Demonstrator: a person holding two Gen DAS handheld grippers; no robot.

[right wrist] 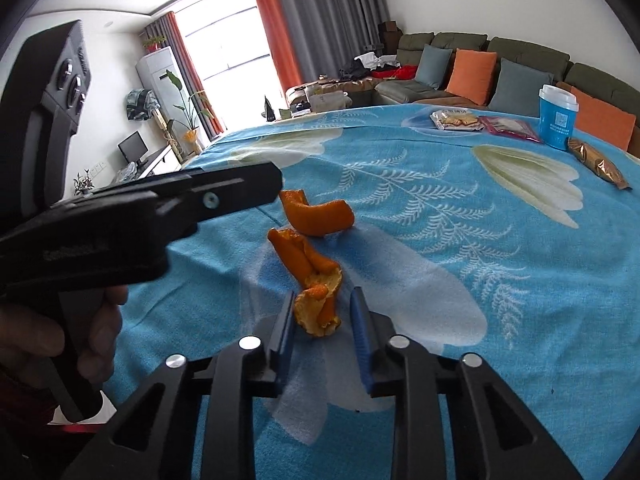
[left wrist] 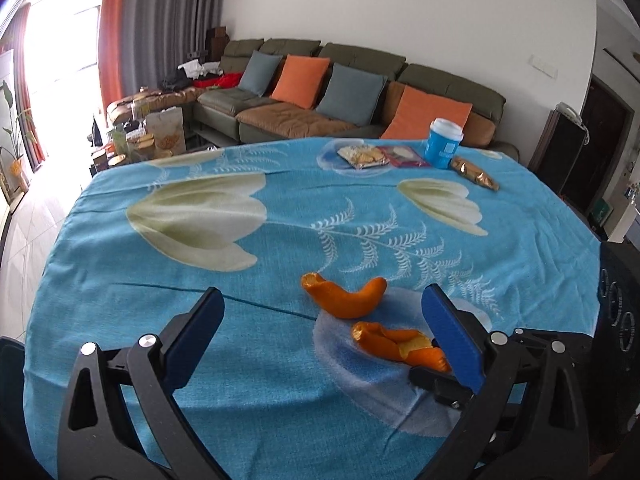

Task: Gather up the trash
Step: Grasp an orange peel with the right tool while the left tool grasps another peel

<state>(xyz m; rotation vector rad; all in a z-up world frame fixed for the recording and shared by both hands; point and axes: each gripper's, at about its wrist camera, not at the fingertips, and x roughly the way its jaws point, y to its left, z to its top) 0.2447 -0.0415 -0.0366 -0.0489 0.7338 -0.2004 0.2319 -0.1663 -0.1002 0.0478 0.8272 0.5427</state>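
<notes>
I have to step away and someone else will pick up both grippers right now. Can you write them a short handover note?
Left gripper: open, empty, hovering over the curved orange peel.
Right gripper: narrowed around the near end of the crumpled orange peel; pads do not visibly press it yet, and it lies on the blue tablecloth.
Far edge: blue cup, gold wrapper, cracker packet, red-trimmed packet.
Done: nothing visibly collected. Left: finish the pinch, lift both peels, then the far wrappers. No bin is in view.
</notes>
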